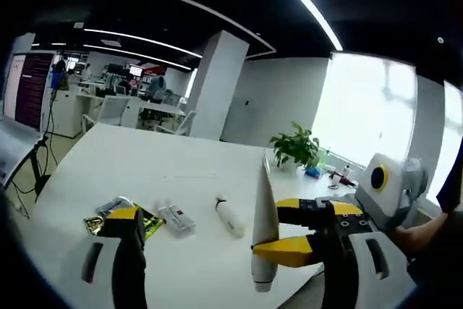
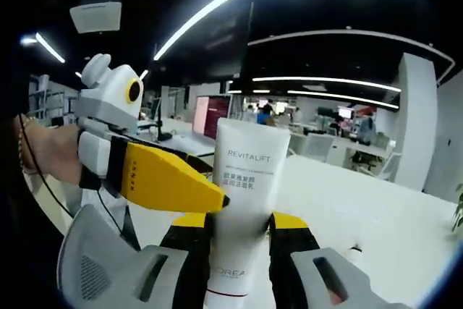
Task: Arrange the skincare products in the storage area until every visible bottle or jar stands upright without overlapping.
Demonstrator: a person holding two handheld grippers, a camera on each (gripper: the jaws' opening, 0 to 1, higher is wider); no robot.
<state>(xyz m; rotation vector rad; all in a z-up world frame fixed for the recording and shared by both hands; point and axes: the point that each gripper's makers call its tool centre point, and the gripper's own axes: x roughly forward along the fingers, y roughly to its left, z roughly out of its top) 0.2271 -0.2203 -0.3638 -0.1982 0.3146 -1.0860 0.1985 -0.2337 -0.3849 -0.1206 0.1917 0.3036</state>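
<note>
In the right gripper view, a white Revitalift tube [image 2: 242,208] is seen nearest of all, pinched between the yellow-tipped jaws of the right gripper [image 2: 239,233] and held lifted, with its crimped end up and its cap end low. The pointed yellow tip of the left gripper [image 2: 189,192] is brought against the tube's left side from the left of that view; whether it presses the tube or only touches it cannot be told.

In the left gripper view, the same tube [image 1: 263,233] is seen edge-on, clamped in the right gripper [image 1: 293,231], which enters from the right. The left gripper's own jaws are spread: one yellow-capped finger [image 1: 124,216] rises at lower left, well apart from the tube, and nothing is held between them.

Farther out on the white table [image 1: 181,171], several products lie flat in a loose row. A small white bottle [image 1: 230,216] lies on its side just left of the held tube. Next to it lies a small white tube [image 1: 176,219] with a red mark, and beyond that a gold foil sachet [image 1: 126,222], partly hidden behind the left finger. At the far edge of the table a potted plant [image 1: 296,146] stands, with small items near it too blurred to name.

The task is judged to be at an early stage: one tube is in hand but not yet stood up, and the items lying on the table remain to be set upright and kept apart.
</note>
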